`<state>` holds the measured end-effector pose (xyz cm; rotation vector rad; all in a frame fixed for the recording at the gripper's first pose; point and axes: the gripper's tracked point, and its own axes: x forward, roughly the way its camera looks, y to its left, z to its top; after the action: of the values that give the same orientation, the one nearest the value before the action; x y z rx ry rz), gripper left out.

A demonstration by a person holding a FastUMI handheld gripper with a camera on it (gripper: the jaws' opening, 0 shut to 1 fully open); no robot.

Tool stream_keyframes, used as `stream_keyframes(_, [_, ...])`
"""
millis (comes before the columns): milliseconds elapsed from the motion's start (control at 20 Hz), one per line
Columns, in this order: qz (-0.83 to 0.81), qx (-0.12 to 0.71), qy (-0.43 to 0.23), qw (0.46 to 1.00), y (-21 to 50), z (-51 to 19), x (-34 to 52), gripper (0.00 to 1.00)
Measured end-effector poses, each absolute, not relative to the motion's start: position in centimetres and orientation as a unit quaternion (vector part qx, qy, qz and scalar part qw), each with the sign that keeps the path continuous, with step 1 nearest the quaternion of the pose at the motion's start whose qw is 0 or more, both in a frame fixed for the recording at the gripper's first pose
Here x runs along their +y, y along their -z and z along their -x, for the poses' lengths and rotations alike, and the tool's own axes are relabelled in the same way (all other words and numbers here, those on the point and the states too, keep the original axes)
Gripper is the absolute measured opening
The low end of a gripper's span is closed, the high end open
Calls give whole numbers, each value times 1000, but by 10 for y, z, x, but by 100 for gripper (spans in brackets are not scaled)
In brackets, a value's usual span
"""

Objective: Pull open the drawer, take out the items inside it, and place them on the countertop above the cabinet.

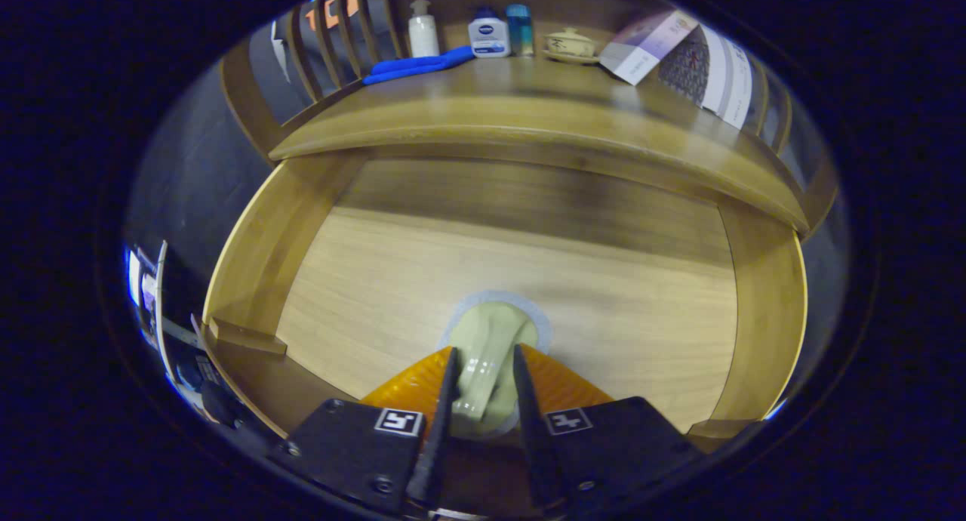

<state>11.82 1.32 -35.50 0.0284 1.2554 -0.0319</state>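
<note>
Up on the wooden surface (528, 98) stand a pump bottle (423, 29), a lotion bottle (488, 36) and a lidded cup (570, 44). Below, the open drawer (762, 279) holds a pale glazed ceramic piece (490, 355) between the tongs (483, 374), which sit narrow at its raised middle. It looks hard, slick and breakable; grip that ridge gently.

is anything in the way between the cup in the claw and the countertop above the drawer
Nothing visible blocks it. The claw grips the pale cup over the open drawer; the countertop front is bare, with bottles and a blue cloth farther back.
</note>
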Motion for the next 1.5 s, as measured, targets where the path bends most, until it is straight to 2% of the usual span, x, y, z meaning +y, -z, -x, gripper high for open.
stream_keyframes(100, [-15, 586, 20, 810, 356, -118, 11, 24])
stream_keyframes(300, [-58, 578, 35, 813, 343, -119, 11, 19])
stream_keyframes(1000, [-40, 520, 30, 852, 237, -172, 6, 18])
stream_keyframes(1500, [-16, 498, 63, 865, 197, -274, -13, 18])
